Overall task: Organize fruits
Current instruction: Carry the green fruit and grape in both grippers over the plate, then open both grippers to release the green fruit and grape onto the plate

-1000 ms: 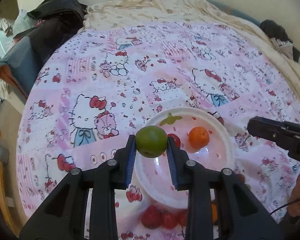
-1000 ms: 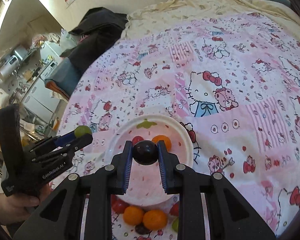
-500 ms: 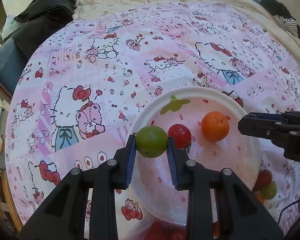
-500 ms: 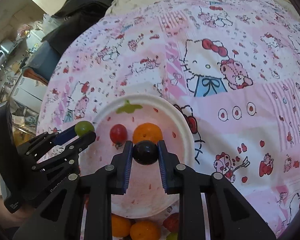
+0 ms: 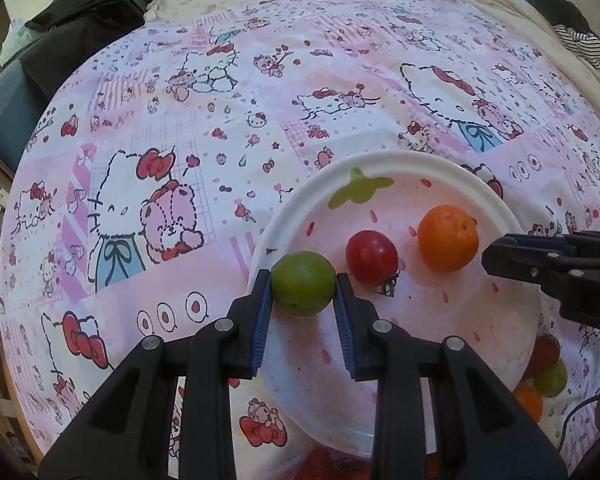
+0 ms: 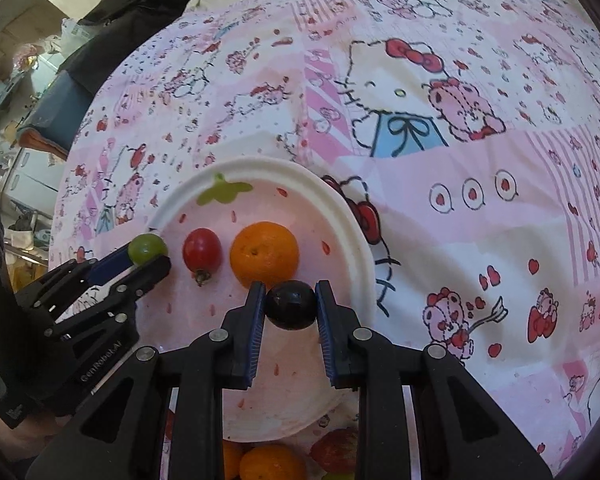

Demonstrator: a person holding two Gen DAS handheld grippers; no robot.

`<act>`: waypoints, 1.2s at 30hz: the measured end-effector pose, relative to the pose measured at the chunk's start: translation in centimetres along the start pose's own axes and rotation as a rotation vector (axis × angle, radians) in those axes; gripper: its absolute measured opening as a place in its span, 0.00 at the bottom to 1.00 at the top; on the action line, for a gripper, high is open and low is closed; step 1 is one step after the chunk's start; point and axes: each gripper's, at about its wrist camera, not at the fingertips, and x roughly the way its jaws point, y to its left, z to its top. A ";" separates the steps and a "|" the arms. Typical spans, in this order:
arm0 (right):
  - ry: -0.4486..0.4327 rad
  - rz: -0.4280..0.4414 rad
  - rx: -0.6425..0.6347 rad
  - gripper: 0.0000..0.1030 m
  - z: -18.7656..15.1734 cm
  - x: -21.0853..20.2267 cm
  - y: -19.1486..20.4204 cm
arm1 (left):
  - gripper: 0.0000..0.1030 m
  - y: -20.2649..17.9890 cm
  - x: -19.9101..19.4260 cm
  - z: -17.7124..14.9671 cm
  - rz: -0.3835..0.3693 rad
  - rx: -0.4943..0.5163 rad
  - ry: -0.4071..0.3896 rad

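We carry one fruit in each hand-held gripper so two pieces reach the plate [image 5: 384, 160] together. The left hand-held gripper [image 5: 302, 294] is clamped on one green fruit [image 5: 302, 282] above the plate's left edge. The right hand-held gripper [image 6: 290, 306] is clamped on one dark fruit [image 6: 290, 305] just in front of one orange [image 6: 264, 254]. One red fruit [image 6: 201, 249] also sits on the plate, which lies on the bed [image 6: 480, 152]. More loose fruit lies near the plate's near rim; we cannot count it.

Black fingers [image 5: 260, 312] w/ blue pads [image 6: 256, 328]
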 end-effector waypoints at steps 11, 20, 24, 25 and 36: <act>0.024 -0.026 0.019 0.27 -0.2 0.5 -0.5 | 0.29 -0.6 0.3 0.0 -0.007 0.019 0.021; 0.033 0.043 0.040 0.29 0.0 0.5 -0.4 | 0.65 -1.0 -0.8 0.1 -0.019 0.028 -0.027; -0.031 0.078 0.049 0.73 0.4 -0.9 -0.1 | 0.69 -0.9 -1.1 0.4 -0.033 0.007 -0.026; -0.066 0.078 0.056 0.80 0.5 -1.5 -0.1 | 0.69 -0.7 -1.3 0.4 -0.039 -0.009 -0.035; -0.173 0.112 0.024 0.82 1.2 -4.4 0.8 | 0.75 -0.5 -3.4 0.4 -0.045 -0.043 -0.095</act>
